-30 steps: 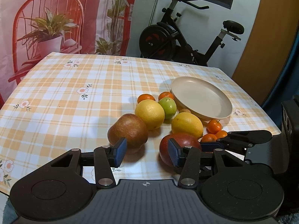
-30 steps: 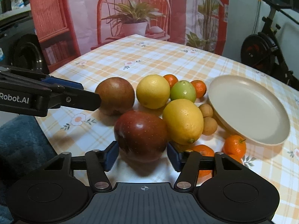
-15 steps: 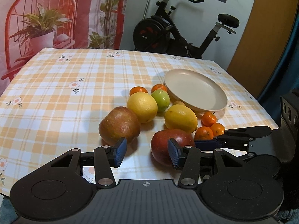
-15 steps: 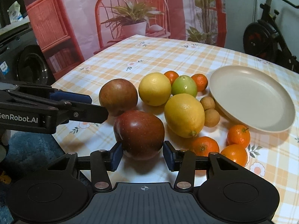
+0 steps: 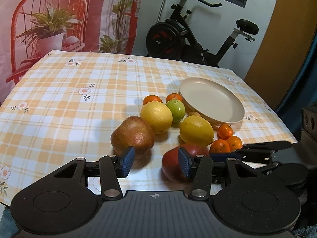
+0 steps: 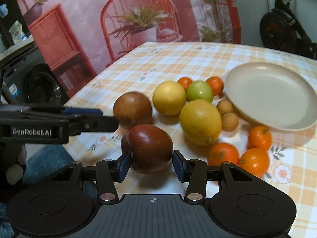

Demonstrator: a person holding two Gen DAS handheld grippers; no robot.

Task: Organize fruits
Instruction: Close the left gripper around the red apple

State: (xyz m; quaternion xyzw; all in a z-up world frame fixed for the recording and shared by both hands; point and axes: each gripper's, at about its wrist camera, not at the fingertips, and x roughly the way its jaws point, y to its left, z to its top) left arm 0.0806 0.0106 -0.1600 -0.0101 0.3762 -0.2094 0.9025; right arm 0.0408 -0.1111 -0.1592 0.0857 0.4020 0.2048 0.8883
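Checked cloth covers the table [image 5: 59, 103] beneath me. My right gripper [image 6: 151, 167] clasps the dark red apple [image 6: 147, 147] between both pads, at the near edge, ready to lift. My left gripper [image 5: 153, 163] hangs parted, grasping nothing, before the brown apple [image 5: 132, 135]. Beyond sit 2 lemons, a green fruit and small oranges, clustered beside the bare plate [image 6: 271, 97], probably their destination.

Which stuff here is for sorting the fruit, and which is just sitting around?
For the job: dark red apple in the right gripper, brownish apple, two lemons, green fruit, small oranges, plate.

Just around: exercise bike, checked tablecloth.
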